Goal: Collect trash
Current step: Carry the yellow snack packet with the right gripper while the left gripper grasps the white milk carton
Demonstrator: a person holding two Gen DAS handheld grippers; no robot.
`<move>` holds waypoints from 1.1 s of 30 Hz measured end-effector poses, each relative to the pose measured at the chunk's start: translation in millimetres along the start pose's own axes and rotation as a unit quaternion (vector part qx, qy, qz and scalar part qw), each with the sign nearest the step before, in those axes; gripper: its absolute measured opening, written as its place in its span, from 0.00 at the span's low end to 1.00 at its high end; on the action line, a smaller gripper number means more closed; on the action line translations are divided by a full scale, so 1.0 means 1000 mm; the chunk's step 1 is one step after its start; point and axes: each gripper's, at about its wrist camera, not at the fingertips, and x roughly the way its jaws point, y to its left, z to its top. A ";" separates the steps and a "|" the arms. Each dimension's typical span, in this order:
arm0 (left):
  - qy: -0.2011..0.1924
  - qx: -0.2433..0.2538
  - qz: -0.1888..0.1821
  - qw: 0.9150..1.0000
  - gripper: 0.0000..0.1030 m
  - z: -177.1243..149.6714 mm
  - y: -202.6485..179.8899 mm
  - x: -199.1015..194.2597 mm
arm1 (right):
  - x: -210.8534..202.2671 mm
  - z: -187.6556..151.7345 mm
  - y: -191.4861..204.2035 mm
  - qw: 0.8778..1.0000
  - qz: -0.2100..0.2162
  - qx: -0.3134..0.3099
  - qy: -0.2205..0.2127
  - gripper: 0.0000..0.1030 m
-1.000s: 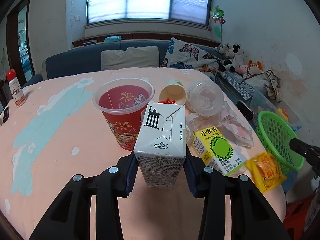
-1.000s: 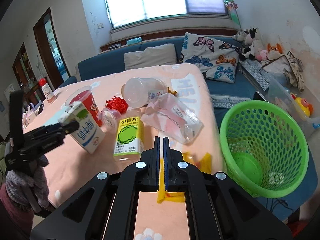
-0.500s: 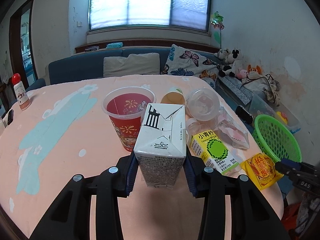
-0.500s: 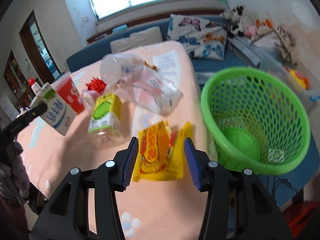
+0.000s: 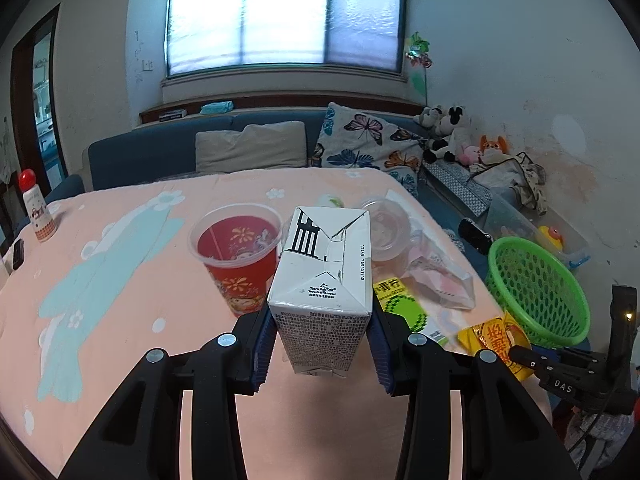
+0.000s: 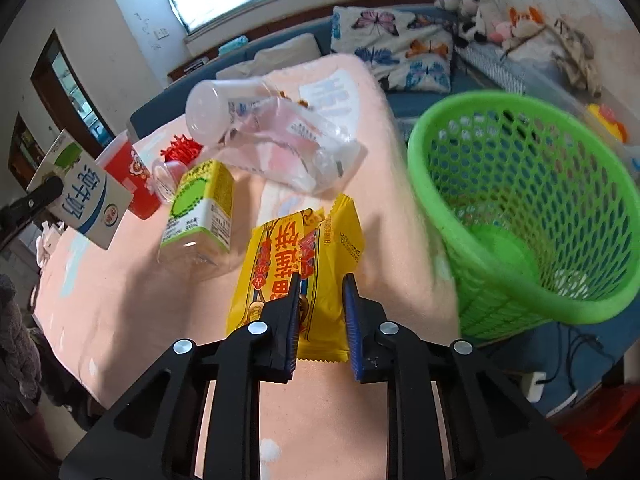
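Observation:
My left gripper [image 5: 320, 344] is shut on a white milk carton [image 5: 324, 280] and holds it above the pink table; the carton also shows in the right wrist view [image 6: 86, 196]. My right gripper [image 6: 322, 320] has its jaws around the near end of a yellow snack wrapper [image 6: 296, 256], narrowed but not pressed flat; the wrapper looks lifted. The wrapper also shows in the left wrist view [image 5: 496, 336]. A green mesh basket [image 6: 532, 200] stands past the table's right edge, to the right of the wrapper.
On the table lie a red cup [image 5: 236, 252], a yellow-green juice box [image 6: 200, 208], a clear plastic jar [image 6: 228, 108] and a crumpled clear bag [image 6: 296, 156]. A small red-capped bottle [image 5: 34, 204] stands far left. A sofa with cushions is behind.
My right gripper opened, moved onto the yellow wrapper and narrowed around its near end. My left gripper lifted the milk carton higher and drew back slightly.

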 end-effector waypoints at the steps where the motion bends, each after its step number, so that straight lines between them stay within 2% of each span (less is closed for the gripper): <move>1: -0.001 0.001 -0.005 1.000 0.39 0.001 -0.003 -0.001 | -0.005 0.001 0.001 1.000 -0.001 -0.003 -0.007 0.19; 7: -0.006 0.016 -0.032 0.999 0.39 0.010 -0.030 -0.006 | -0.039 0.014 -0.001 0.999 -0.015 -0.023 -0.045 0.19; 16: -0.011 0.036 -0.068 0.997 0.39 0.021 -0.074 -0.006 | -0.061 0.034 -0.048 0.992 -0.099 -0.032 -0.069 0.19; 24: -0.001 0.057 -0.088 0.994 0.39 0.026 -0.118 0.006 | -0.052 0.048 -0.097 0.985 -0.157 -0.033 -0.063 0.19; 33: 0.017 0.070 -0.108 0.992 0.39 0.034 -0.163 0.031 | -0.037 0.053 -0.133 0.982 -0.179 -0.027 -0.052 0.25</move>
